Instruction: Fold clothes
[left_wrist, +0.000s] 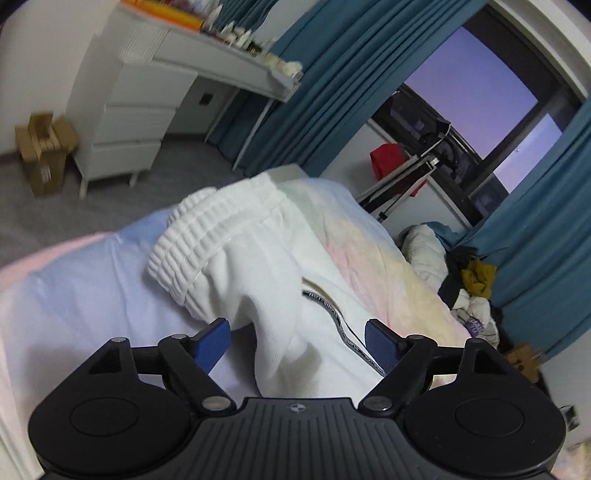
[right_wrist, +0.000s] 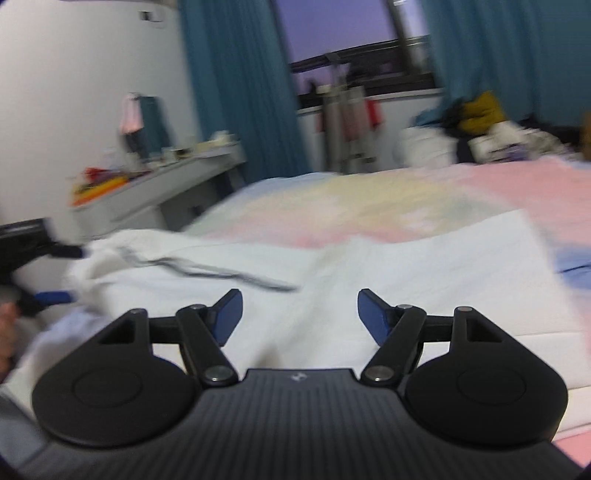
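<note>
A white garment (left_wrist: 236, 258) with a thick ribbed band and a black-and-white drawstring (left_wrist: 334, 317) is bunched up on the pastel bed cover (left_wrist: 55, 295). My left gripper (left_wrist: 299, 343) is open, its blue fingers spread on either side of a raised fold of the cloth. In the right wrist view the same garment (right_wrist: 332, 280) lies spread flat across the bed (right_wrist: 369, 199), its drawstring (right_wrist: 221, 273) trailing over it. My right gripper (right_wrist: 301, 317) hangs open just above the white cloth with nothing between its fingers. The left gripper (right_wrist: 64, 275) shows at that garment's left end.
A white chest of drawers (left_wrist: 125, 122) and a cluttered desk (left_wrist: 221, 62) stand beyond the bed, with a cardboard box (left_wrist: 40, 151) on the grey floor. Teal curtains (left_wrist: 325, 74) frame a dusk window. A heap of clothes (left_wrist: 465, 280) lies at the bed's far side.
</note>
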